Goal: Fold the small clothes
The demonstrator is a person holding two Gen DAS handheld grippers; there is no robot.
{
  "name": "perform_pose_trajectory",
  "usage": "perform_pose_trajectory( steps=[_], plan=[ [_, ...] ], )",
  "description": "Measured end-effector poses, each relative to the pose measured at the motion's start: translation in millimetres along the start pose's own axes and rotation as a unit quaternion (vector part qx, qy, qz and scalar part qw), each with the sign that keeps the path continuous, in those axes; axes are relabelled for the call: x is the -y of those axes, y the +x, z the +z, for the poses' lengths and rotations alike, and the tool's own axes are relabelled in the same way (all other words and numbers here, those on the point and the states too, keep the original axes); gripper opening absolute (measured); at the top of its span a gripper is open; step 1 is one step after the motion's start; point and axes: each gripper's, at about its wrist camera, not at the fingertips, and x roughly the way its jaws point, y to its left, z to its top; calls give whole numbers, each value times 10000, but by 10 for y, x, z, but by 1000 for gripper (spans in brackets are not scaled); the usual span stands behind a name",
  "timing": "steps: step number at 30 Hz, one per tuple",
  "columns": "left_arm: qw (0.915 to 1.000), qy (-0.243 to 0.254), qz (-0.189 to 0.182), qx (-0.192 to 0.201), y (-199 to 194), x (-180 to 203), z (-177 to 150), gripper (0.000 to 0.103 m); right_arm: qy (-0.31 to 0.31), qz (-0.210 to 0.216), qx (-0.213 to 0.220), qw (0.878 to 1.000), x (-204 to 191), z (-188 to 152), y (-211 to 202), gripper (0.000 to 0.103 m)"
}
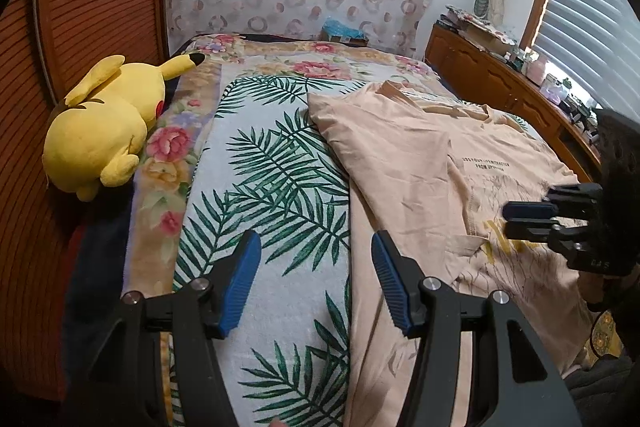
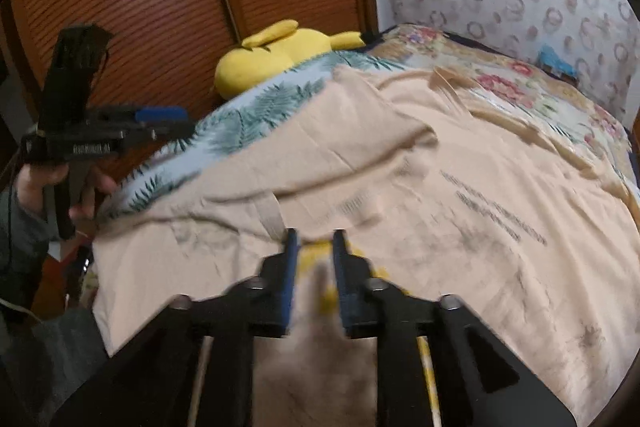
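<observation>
A: How does the left gripper point(image 1: 316, 283) stand now?

B: Its jaws are wide apart and hold nothing. It hovers over the leaf-print towel point(image 1: 276, 195), and the left edge of the shirt point(image 1: 400, 163) runs just under its right finger.

A: And the right gripper point(image 2: 314, 283)?

B: Its jaws are narrow, with only a small gap. Some pale cloth shows between the fingers, but that view is blurred, so I cannot tell if it really pinches the shirt or only hovers above it. In the left view the same gripper point(image 1: 528, 221) comes in from the right side, low over the yellow print, and there its fingers look almost together.

A: Where does the shirt lie?

B: On the bed point(image 1: 280, 63), front side up, with the collar far from the person and the hem near. The long axis goes away from both grippers. The left part is already turned inward over the body, so the left edge is a straight fold.

A: Which gripper is nearer to the shirt?

B: The right one, I think; it is over the middle of the front. The left one is at the edge, beside the shirt more than above it.

A: So what does the next move depend on?

B: In my judgement, on the right side. It lies to the right of both grippers, still spread open.

A: Anything else around?

B: A yellow plush point(image 1: 104, 131) rests at the left of the bed, well apart from the shirt.
</observation>
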Motion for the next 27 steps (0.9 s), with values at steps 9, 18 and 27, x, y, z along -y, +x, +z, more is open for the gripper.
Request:
perform_pose_trajectory(
  steps=[9, 18, 27],
  plan=[
    [10000, -22, 31, -57, -11, -12, -93, 57, -319, 66, -534, 9980, -287, 158, 620, 21],
    [9996, -75, 47, -253, 93, -17, -238, 57, -295, 336, -256, 9987, -295, 21, 341, 0],
    [9997, -17, -13, -223, 103, 83, -223, 57, -118, 135, -86, 9998, -195, -313, -51, 0]
  ],
)
